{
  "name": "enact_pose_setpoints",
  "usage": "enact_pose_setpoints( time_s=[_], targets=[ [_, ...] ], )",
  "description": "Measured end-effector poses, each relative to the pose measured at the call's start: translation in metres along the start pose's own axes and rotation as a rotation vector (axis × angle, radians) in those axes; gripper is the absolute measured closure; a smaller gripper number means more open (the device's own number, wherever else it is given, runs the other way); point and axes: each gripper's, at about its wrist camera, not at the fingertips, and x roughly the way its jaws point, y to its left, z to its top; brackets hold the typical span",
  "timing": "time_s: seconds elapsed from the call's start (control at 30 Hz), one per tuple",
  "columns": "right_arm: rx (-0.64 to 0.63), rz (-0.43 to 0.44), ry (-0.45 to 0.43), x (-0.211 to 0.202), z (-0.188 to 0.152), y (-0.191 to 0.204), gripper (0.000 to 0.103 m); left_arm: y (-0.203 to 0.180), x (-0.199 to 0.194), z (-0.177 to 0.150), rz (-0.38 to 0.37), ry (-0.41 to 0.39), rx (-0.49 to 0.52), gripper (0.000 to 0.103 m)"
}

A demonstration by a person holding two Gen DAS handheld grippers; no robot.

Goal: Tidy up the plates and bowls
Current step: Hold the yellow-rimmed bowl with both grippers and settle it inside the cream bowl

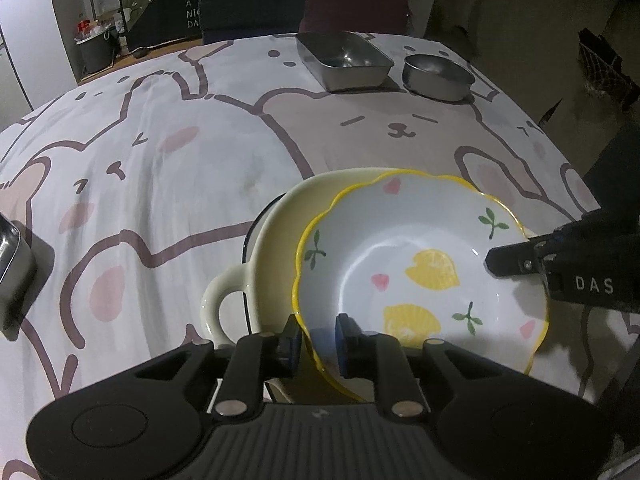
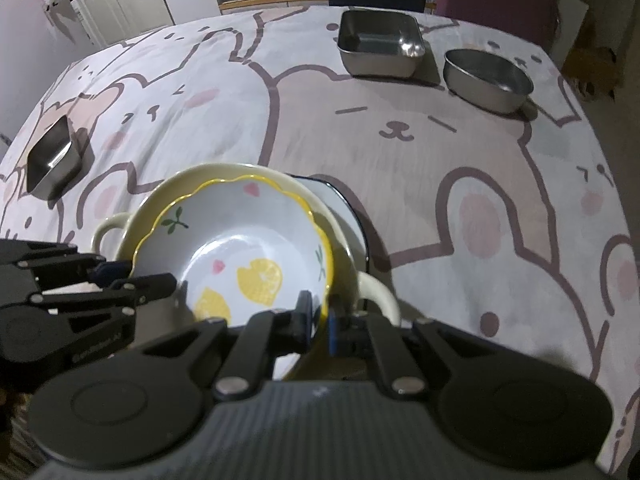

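A white bowl with a wavy yellow rim and lemon prints (image 1: 420,248) (image 2: 248,236) lies nested, a little off-centre, in a cream two-handled bowl (image 1: 276,248) (image 2: 160,190). Under them stands a white bowl with a dark rim (image 2: 344,216). My left gripper (image 1: 318,344) (image 2: 134,276) straddles the yellow rim on its near-left side; a narrow gap shows between pads and rim, so it is open. My right gripper (image 2: 318,320) (image 1: 528,248) is shut on the rim at the opposite side, one finger inside the bowl and one outside.
A bear-print cloth (image 1: 160,160) covers the table. At the far side stand a rectangular steel tray (image 1: 344,60) (image 2: 378,42) and a round steel bowl (image 1: 436,74) (image 2: 486,72). A small square steel container (image 1: 12,268) (image 2: 54,160) sits at the left. Chairs stand beyond the far edge.
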Motion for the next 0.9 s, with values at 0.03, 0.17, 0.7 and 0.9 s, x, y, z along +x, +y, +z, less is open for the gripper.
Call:
enact_pose_setpoints(
  time_s=[0.03, 0.17, 0.7, 0.9],
  targets=[
    [-0.001, -0.002, -0.001, 0.0, 0.0, 0.0, 0.094, 0.0, -0.001, 0.0, 0.001, -0.002, 0.003, 0.084],
    [-0.003, -0.004, -0.004, -0.001, 0.002, 0.0, 0.095, 0.001, -0.005, 0.0, 0.012, -0.022, 0.015, 0.084],
    [0.018, 0.016, 0.005, 0.005, 0.004, -0.003, 0.095, 0.016, -0.016, 0.0, -0.04, -0.026, -0.045, 0.084],
    [0.034, 0.025, 0.013, 0.011, 0.008, -0.007, 0.094, 0.018, -0.019, -0.001, -0.054, -0.026, -0.052, 0.084]
  ],
)
